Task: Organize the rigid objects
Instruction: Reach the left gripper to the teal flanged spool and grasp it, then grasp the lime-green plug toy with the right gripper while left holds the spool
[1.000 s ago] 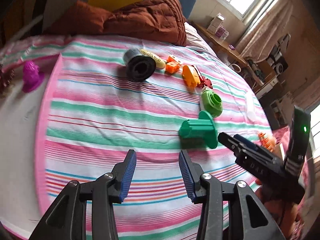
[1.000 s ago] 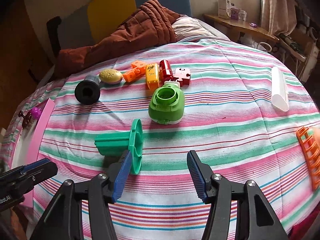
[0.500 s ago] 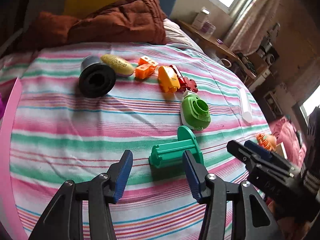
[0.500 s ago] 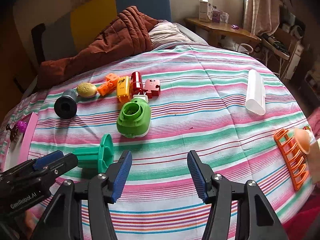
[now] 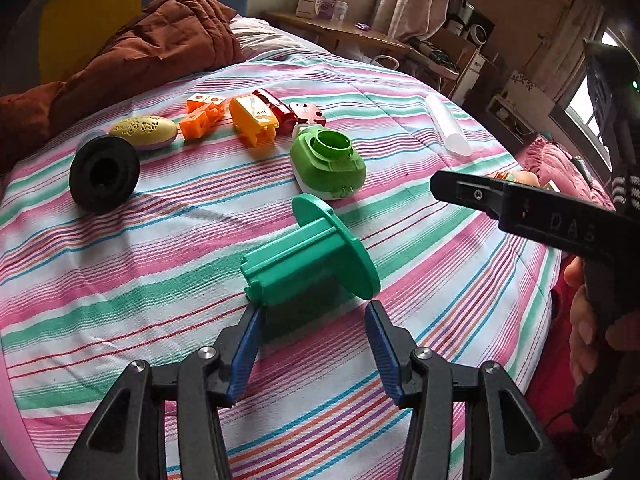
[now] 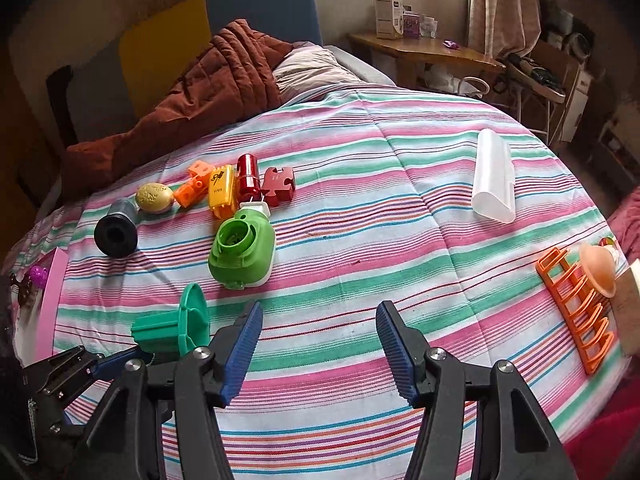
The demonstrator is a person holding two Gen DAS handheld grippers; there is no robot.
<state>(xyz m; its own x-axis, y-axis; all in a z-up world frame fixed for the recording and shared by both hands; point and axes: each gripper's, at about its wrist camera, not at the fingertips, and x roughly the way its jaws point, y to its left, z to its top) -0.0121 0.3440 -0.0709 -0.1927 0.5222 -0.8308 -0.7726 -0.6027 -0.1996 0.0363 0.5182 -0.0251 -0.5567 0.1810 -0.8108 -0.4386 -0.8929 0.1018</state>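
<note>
A teal flanged spool (image 5: 308, 256) lies on its side on the striped bedspread, just ahead of my open left gripper (image 5: 312, 320); it also shows in the right wrist view (image 6: 176, 326). Behind it sit a light green cap-shaped part (image 5: 328, 162), a black spool (image 5: 104, 174), a yellow egg shape (image 5: 144, 132), orange blocks (image 5: 202, 114), a yellow piece (image 5: 252, 118) and red pieces (image 5: 292, 112). My right gripper (image 6: 320, 320) is open and empty above bare bedspread, to the right of the teal spool.
A white translucent tube (image 6: 492, 176) lies at the right. An orange rack (image 6: 576, 304) sits at the bed's right edge. A brown quilt (image 6: 192, 100) is piled at the head. A pink mat (image 6: 50, 304) lies at the left edge. A wooden desk (image 6: 424, 52) stands beyond.
My left gripper has swung right and closed in on the teal spool, which now lies just ahead of its fingers. My right gripper has pulled back and risen a little.
</note>
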